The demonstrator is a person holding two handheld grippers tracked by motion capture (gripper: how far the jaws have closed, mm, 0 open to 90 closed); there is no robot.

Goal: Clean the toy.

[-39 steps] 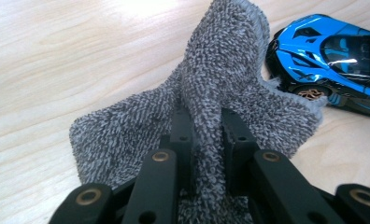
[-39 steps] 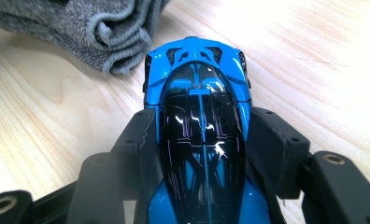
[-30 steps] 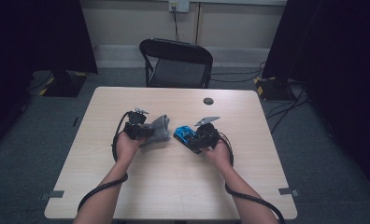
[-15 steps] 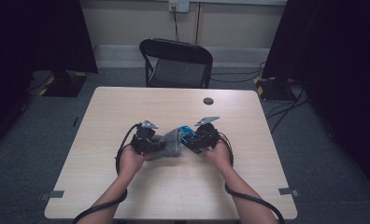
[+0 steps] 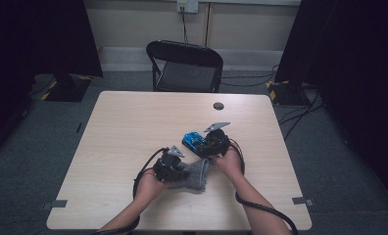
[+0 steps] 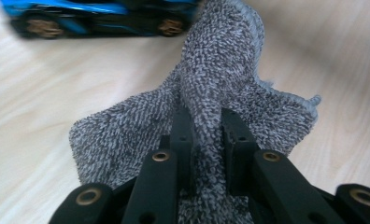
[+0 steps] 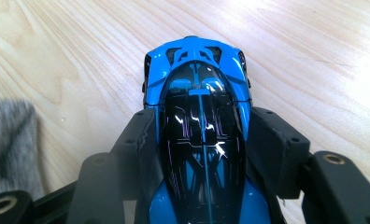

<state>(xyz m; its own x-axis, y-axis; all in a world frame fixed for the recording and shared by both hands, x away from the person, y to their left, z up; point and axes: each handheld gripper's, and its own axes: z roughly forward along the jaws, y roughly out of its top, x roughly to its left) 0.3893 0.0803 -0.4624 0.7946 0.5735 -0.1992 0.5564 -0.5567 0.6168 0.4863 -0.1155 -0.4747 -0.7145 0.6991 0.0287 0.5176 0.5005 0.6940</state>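
Toy car (image 5: 194, 140), blue with a glossy black canopy, is held on the tabletop (image 5: 133, 122) right of centre, nearer the right edge than the left; in the high view its long axis runs slantwise, one end toward the far left corner and the other under the right gripper (image 5: 212, 145). In the right gripper view the car (image 7: 199, 116) is seen lengthwise, pointing straight away along the jaws, which are closed against its two flanks. Its body is smooth, hard and shiny, with dark wheels and gold hubs seen in the left gripper view (image 6: 99, 21). A grey cloth (image 5: 194, 174) of looped, fuzzy terry lies crumpled just on the near side of the car, toward the near edge of the tabletop. A raised fold of the cloth (image 6: 211, 88) is pinched between the closed jaws of the left gripper (image 5: 175, 169), and its far tip reaches close to the car's side. A small dark round disc (image 5: 218, 105) sits near the far edge, well apart. A black folding chair (image 5: 184, 66) stands beyond the far edge. The wood-grain surface between the things is bare.
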